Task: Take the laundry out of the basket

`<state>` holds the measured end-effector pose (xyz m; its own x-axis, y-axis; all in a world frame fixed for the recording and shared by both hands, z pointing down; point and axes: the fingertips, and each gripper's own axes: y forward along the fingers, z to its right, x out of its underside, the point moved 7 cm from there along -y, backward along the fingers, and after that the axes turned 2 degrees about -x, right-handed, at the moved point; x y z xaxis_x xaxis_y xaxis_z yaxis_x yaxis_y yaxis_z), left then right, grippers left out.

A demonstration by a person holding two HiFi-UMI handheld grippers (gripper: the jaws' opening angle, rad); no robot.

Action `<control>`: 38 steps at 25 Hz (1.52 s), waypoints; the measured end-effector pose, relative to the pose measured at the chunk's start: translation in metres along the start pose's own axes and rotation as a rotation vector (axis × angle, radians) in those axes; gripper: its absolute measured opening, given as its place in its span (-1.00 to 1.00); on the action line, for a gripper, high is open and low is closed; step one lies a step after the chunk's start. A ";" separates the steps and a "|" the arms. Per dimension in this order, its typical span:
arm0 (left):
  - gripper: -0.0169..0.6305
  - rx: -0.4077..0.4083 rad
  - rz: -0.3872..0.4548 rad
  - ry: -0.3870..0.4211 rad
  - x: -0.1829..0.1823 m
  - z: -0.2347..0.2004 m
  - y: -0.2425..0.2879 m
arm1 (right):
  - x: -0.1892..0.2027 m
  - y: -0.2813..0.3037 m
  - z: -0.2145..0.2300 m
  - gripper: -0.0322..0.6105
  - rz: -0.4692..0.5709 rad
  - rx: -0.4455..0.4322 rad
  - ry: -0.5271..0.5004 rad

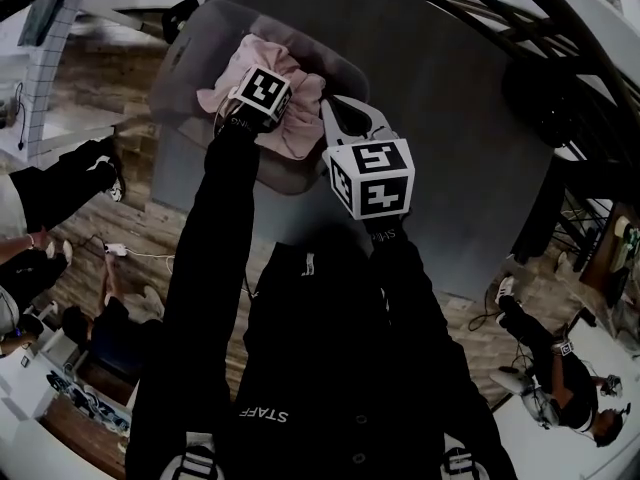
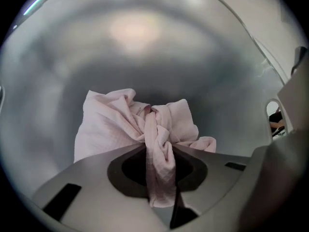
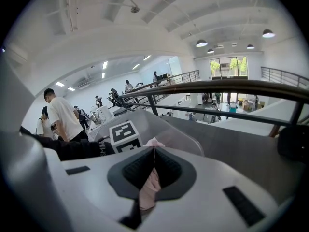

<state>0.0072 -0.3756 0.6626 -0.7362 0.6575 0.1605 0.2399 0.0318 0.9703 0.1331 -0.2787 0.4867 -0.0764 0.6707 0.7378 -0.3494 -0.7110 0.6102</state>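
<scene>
A pink cloth (image 1: 300,120) lies bunched in the grey laundry basket (image 1: 195,28) at the top of the head view. My left gripper (image 1: 262,96) reaches down into the basket; only its marker cube shows there. In the left gripper view the cloth (image 2: 116,127) rises in twisted folds against the basket wall (image 2: 145,57), and the left gripper (image 2: 157,146) is shut on a strand of it. My right gripper (image 1: 335,113) sits at the cloth's right edge. In the right gripper view the right gripper (image 3: 154,153) is shut on a pink fold (image 3: 148,190).
The basket stands on a dark grey surface (image 1: 450,118) by a railing (image 3: 217,88). Wooden floor (image 1: 110,78) lies to the left. People stand or sit around: legs at the left (image 1: 60,183), a person at the lower right (image 1: 560,378), several in the hall (image 3: 63,117).
</scene>
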 end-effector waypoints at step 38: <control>-0.77 -0.306 0.991 -0.147 0.047 0.081 -0.358 | -0.054 -0.152 -0.093 -0.85 0.405 0.035 -0.124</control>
<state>-0.0617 -0.2955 0.3084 -0.2089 0.3709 0.9049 0.5080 -0.7495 0.4245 0.1036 -0.1868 0.3270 -0.0873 0.3072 0.9476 -0.2820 -0.9200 0.2722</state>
